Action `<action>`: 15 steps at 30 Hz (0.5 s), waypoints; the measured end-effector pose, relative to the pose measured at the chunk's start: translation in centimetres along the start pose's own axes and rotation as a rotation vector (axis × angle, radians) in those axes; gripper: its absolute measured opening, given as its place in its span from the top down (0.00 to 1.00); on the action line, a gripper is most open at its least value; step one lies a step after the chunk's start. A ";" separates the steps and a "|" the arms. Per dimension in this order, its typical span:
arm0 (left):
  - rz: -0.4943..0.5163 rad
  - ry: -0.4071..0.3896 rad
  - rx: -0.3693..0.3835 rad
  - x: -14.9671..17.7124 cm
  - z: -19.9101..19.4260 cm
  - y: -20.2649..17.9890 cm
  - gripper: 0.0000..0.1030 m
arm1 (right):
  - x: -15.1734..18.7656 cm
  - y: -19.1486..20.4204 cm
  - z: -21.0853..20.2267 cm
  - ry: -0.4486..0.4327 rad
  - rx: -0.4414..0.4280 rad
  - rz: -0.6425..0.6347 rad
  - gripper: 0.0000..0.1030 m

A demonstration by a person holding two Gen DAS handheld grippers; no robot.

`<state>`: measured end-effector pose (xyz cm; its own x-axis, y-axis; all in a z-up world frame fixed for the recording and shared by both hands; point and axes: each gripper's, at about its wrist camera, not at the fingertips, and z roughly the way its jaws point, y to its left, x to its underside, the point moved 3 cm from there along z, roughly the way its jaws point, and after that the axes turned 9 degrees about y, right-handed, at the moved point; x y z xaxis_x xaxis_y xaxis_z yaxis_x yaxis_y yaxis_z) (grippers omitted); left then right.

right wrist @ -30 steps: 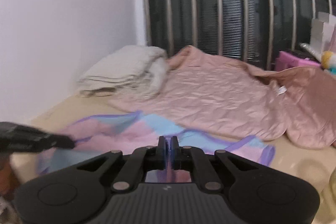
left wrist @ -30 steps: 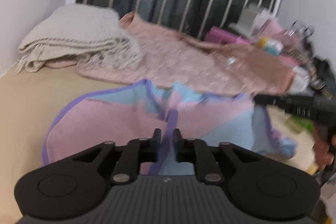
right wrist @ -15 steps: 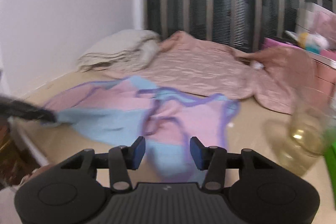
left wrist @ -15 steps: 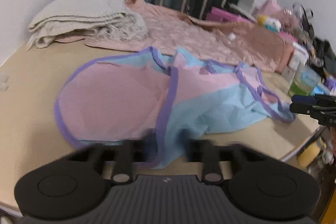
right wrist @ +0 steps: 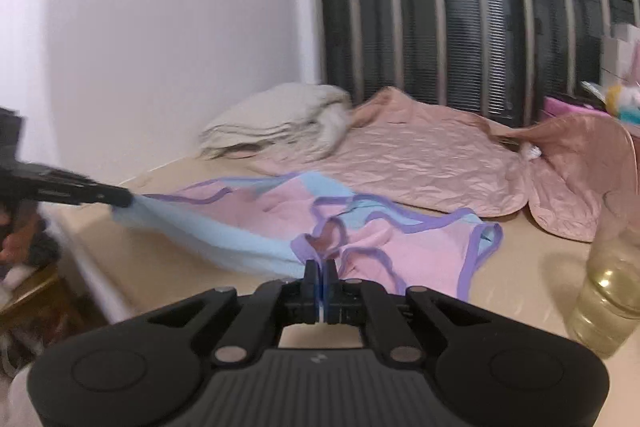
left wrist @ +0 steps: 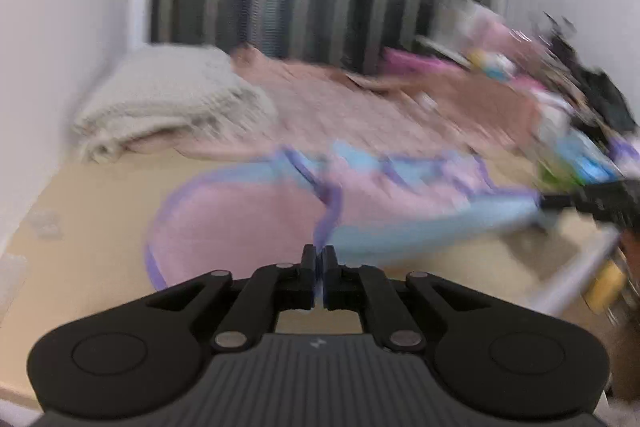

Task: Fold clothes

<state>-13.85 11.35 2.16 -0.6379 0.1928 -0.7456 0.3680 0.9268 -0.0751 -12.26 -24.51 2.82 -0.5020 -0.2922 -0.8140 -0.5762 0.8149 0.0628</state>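
Each hand-held gripper, left (left wrist: 319,259) and right (right wrist: 321,273), pinched the pink-and-blue garment (right wrist: 360,223); the left's jaws were opening. A pink quilt (right wrist: 432,163) lay behind and a bottle (right wrist: 608,291) stood just beside it.

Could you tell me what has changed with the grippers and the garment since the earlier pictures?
The right gripper, open half a second ago, has clamped the pink-and-blue garment at its near edge. The left gripper, its jaws opening slightly, still pinches the garment's purple trim. The blue hem now stretches between them. The cream blanket and pink quilt stayed put.
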 end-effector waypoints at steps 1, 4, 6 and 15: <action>0.001 0.020 0.001 0.7 0.1 -0.1 0.81 | 0.7 0.2 -0.4 0.033 -0.014 -0.019 0.98; -0.051 0.042 0.016 1.1 1.0 0.2 0.63 | 1.7 0.6 -0.7 0.081 -0.054 -0.041 0.85; -0.096 0.032 0.026 0.3 1.7 0.4 0.63 | 1.1 0.9 -0.1 0.064 -0.082 -0.016 0.61; -0.057 0.094 0.001 -2.0 7.0 -1.6 0.95 | -1.0 0.9 7.8 0.146 0.046 0.082 0.96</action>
<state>-8.44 7.19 -0.86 -0.7184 0.1696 -0.6746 0.3299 0.9369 -0.1158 -7.26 -19.53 -0.83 -0.6365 -0.2909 -0.7143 -0.5009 0.8601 0.0960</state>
